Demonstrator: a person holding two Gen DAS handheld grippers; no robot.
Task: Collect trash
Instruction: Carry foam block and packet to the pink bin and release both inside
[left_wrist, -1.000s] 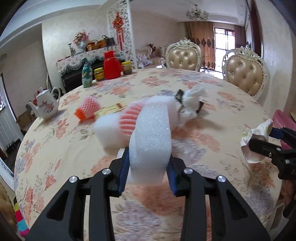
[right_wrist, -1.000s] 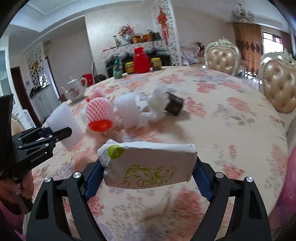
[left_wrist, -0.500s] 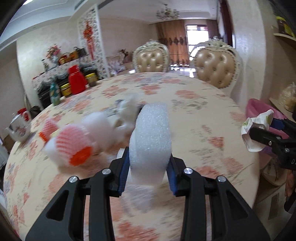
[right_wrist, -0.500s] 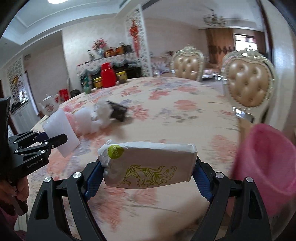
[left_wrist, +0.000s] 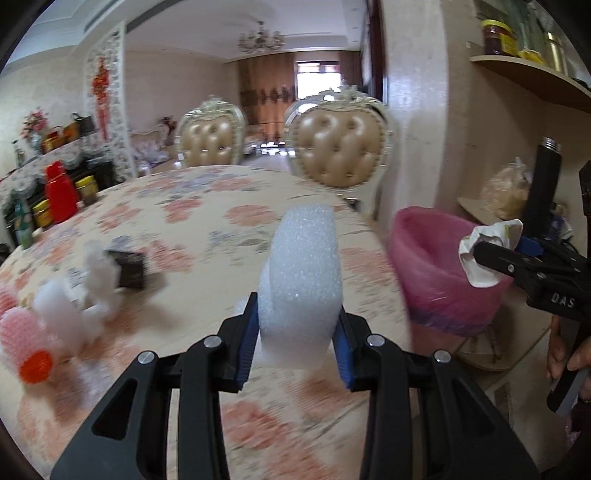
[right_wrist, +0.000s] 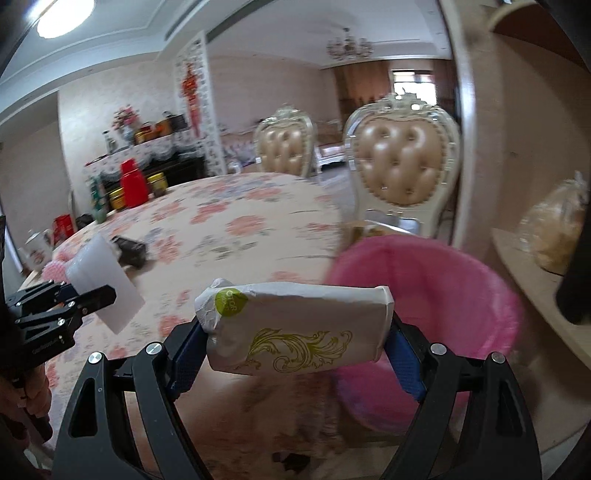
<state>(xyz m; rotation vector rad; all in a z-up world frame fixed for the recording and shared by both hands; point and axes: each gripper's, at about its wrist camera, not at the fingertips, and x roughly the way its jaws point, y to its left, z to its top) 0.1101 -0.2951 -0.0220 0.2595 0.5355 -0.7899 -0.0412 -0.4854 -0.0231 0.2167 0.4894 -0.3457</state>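
Observation:
My left gripper (left_wrist: 295, 328) is shut on a white foam piece (left_wrist: 301, 273) held above the table's right part. My right gripper (right_wrist: 295, 341) is shut on a crushed white paper cup (right_wrist: 295, 326) with a green logo, just left of a pink bin (right_wrist: 436, 314). In the left wrist view the pink bin (left_wrist: 439, 273) stands beside the table, with the right gripper and the cup (left_wrist: 487, 254) over its right side. More trash lies on the table at left: white foam pieces (left_wrist: 70, 310), a pink foam net (left_wrist: 22, 339) and a dark box (left_wrist: 129, 269).
Round table with floral cloth (left_wrist: 207, 206). Two padded chairs (left_wrist: 340, 147) stand behind it. A red thermos and jars (left_wrist: 59, 199) sit at the far left edge. Wooden shelves (left_wrist: 524, 74) with a black flask (left_wrist: 543, 188) stand to the right of the bin.
Both grippers have swung to the right with their loads. The pink bin has come into view and the trash pile has slid to the left.

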